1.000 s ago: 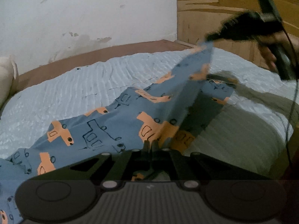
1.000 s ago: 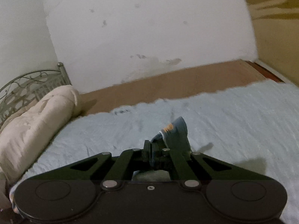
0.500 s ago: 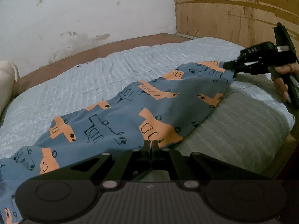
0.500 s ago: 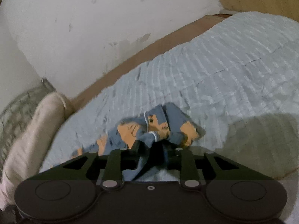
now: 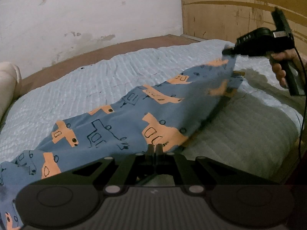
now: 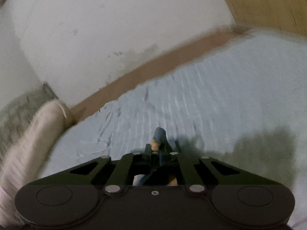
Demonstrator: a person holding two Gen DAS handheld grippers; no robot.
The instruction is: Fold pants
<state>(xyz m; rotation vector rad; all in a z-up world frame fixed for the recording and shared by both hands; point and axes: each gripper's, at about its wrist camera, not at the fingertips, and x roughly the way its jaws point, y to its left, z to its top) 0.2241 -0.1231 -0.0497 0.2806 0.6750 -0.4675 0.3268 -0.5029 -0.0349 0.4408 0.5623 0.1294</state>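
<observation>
Blue pants (image 5: 134, 118) printed with orange trucks lie stretched across the pale blue bed cover (image 5: 96, 84). My left gripper (image 5: 154, 147) is shut on the near edge of the pants. In the left wrist view my right gripper (image 5: 228, 52) is shut on the far end and lifts it off the bed at the right. In the right wrist view that gripper (image 6: 155, 150) pinches a small bunch of the blue and orange cloth (image 6: 158, 137), held above the cover (image 6: 211, 95). The rest of the pants is hidden there.
A cream pillow (image 5: 7, 84) lies at the left end of the bed and shows in the right wrist view (image 6: 32, 138). A white wall (image 5: 86, 9) and a brown strip (image 5: 76, 61) run behind. A wooden panel (image 5: 230, 9) stands at the right.
My right gripper dropped with the far end of the pants to the bed, then lifted it again. The pants spread out flatter. My left gripper kept its hold and barely moved.
</observation>
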